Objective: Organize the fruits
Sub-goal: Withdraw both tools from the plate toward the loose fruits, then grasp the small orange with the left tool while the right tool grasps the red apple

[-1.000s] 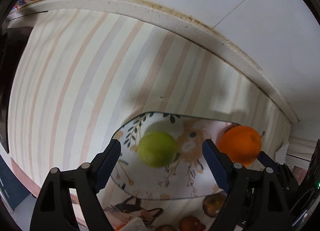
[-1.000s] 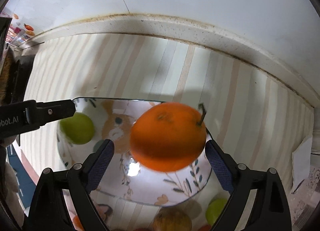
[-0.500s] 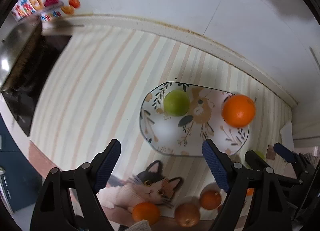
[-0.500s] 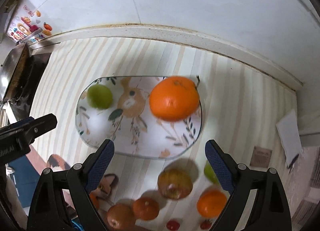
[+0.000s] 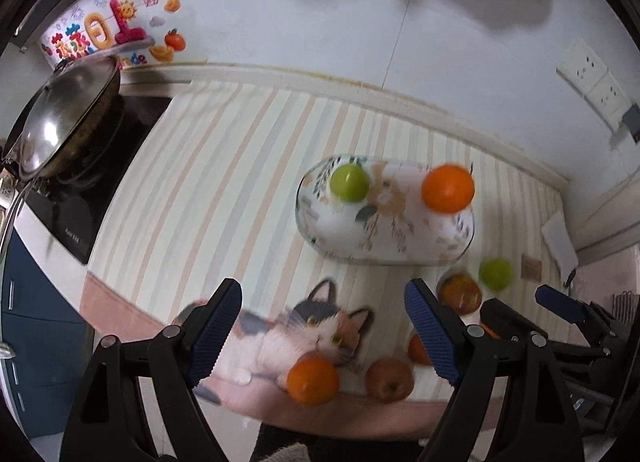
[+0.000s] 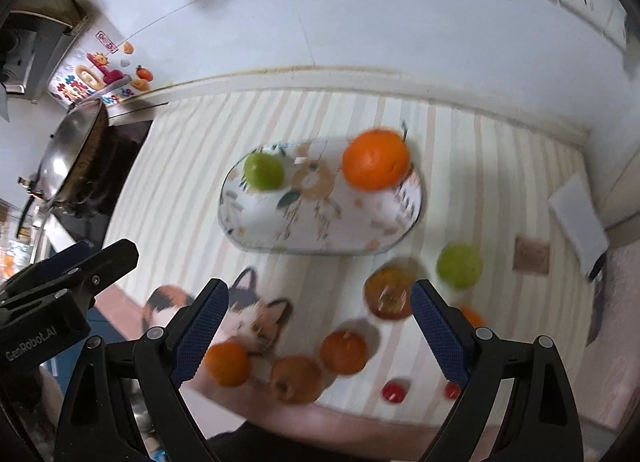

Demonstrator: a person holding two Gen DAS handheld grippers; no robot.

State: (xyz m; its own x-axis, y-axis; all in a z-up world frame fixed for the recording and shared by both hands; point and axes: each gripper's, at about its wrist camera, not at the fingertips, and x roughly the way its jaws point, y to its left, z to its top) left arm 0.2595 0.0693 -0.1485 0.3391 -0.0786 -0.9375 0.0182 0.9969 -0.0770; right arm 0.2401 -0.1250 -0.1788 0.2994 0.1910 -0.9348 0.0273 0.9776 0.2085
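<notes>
1. Striped cloth (image 5: 224, 166) with a cat print covered the counter, backed by glossy white wall tiles (image 6: 360, 22).
2. An oval floral plate (image 6: 320, 218) held a green fruit (image 6: 263, 171) and a large orange (image 6: 376, 159).
3. Loose round fruits (image 6: 344, 351) lay near the cloth's front edge.
4. A steel wok (image 5: 60, 122) sat on a black stove.
5. Left gripper (image 5: 324, 332) and right gripper (image 6: 318, 332) were spread wide, grasping nothing.

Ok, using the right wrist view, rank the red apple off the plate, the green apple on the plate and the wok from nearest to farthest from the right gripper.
From the right gripper:
1. Red apple, on the mat just inside the right-hand finger.
2. Green apple, on the plate's far left end.
3. Wok, far left on the stove.
</notes>
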